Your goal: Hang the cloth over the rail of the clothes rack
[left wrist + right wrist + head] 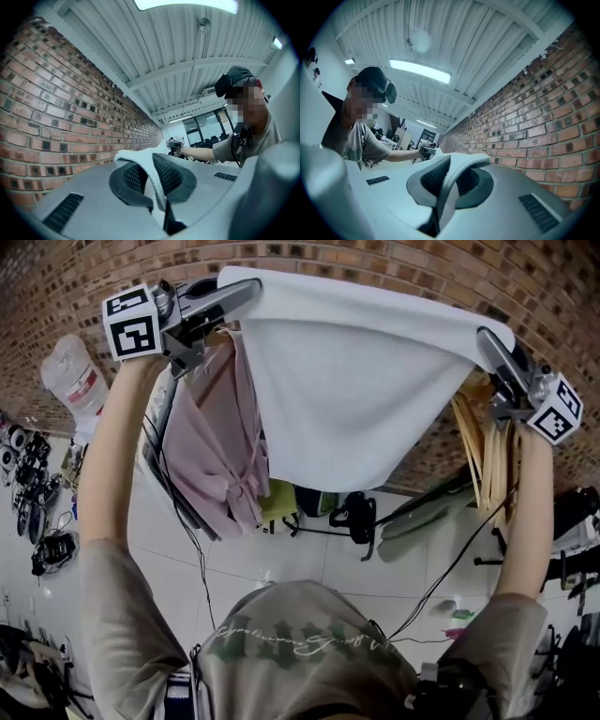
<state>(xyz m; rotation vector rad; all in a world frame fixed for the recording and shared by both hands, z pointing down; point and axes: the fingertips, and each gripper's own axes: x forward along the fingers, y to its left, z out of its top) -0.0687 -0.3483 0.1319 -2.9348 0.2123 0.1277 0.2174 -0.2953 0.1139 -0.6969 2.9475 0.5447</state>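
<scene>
Lift step: left gripper (242,294) and right gripper (489,341), each clamped on a top corner, hold the cloth (356,381) spread high near the brick wall (394,268); next, carry it over the unseen rail and lower.

Brick wall (394,268) close behind cloth (347,381); pink garment (211,446) hangs under left gripper (246,293), wooden hangers (472,451) under right gripper (489,341)
</scene>
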